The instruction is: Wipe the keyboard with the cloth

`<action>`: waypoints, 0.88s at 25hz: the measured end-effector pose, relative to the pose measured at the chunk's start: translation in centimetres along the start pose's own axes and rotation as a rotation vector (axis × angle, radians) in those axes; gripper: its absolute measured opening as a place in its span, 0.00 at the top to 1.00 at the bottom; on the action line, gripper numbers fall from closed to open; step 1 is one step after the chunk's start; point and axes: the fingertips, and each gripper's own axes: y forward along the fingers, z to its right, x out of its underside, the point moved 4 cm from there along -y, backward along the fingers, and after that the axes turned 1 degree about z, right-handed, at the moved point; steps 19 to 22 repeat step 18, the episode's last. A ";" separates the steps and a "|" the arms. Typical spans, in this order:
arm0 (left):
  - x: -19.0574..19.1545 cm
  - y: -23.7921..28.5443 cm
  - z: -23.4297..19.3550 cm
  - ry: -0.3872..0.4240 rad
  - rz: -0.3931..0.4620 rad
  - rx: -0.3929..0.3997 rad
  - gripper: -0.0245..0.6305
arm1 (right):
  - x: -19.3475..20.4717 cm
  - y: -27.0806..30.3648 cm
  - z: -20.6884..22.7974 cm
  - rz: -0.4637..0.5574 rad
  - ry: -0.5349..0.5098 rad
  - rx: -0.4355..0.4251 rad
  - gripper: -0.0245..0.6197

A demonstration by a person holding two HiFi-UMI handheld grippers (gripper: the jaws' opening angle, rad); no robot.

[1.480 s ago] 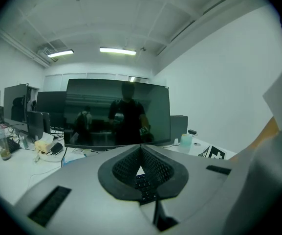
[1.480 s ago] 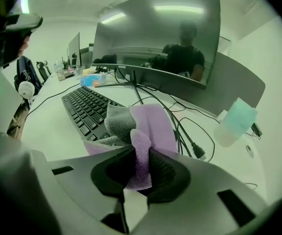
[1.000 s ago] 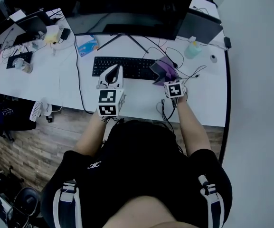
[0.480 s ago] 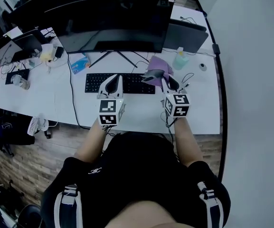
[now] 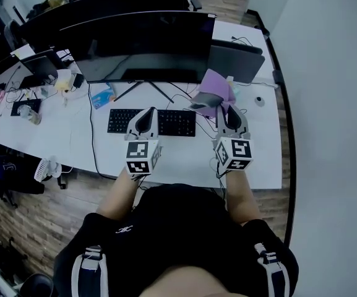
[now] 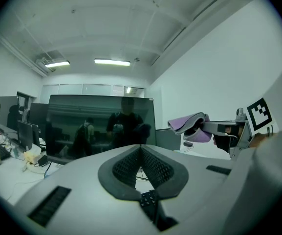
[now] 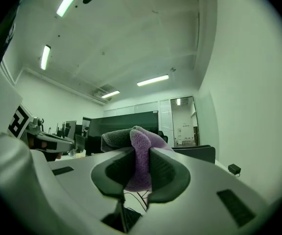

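Hanging out of the right gripper [image 5: 227,113] is the purple cloth [image 5: 214,90]. In that gripper's own view the jaws are pinched tight on a fold of the cloth [image 7: 141,151], and the rest bunches up over the top of the pads. It's held up in the air, off the desk [image 5: 190,156], about over the right end of the black keyboard [image 5: 178,122] and not touching it as far as I can see.

The left gripper [image 5: 146,119] has its jaws pressed together with nothing in them. It sits over the middle of the keyboard, and you can see a few keys through the slit under the pads [image 6: 131,168].

A second ago the cloth was down low at the keyboard's right end. Now it's lifted clear, and the left gripper's jaws are as shut as they were.

Around it: a big dark monitor [image 5: 141,42] right behind the keyboard, a second dark screen [image 5: 237,60] to the right, black cables [image 5: 184,91] by the monitor foot, and a blue packet [image 5: 104,96] off to the left. The left gripper covers part of the keyboard from above.
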 end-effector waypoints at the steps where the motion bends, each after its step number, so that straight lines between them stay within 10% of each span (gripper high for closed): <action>1: -0.1 0.0 0.3 -0.004 0.003 -0.003 0.94 | 0.0 -0.1 0.3 0.004 0.001 -0.002 0.83; 22: -1.5 -0.1 2.9 -0.020 0.026 -0.034 0.94 | -0.9 -1.2 1.1 0.063 -0.049 -0.072 0.83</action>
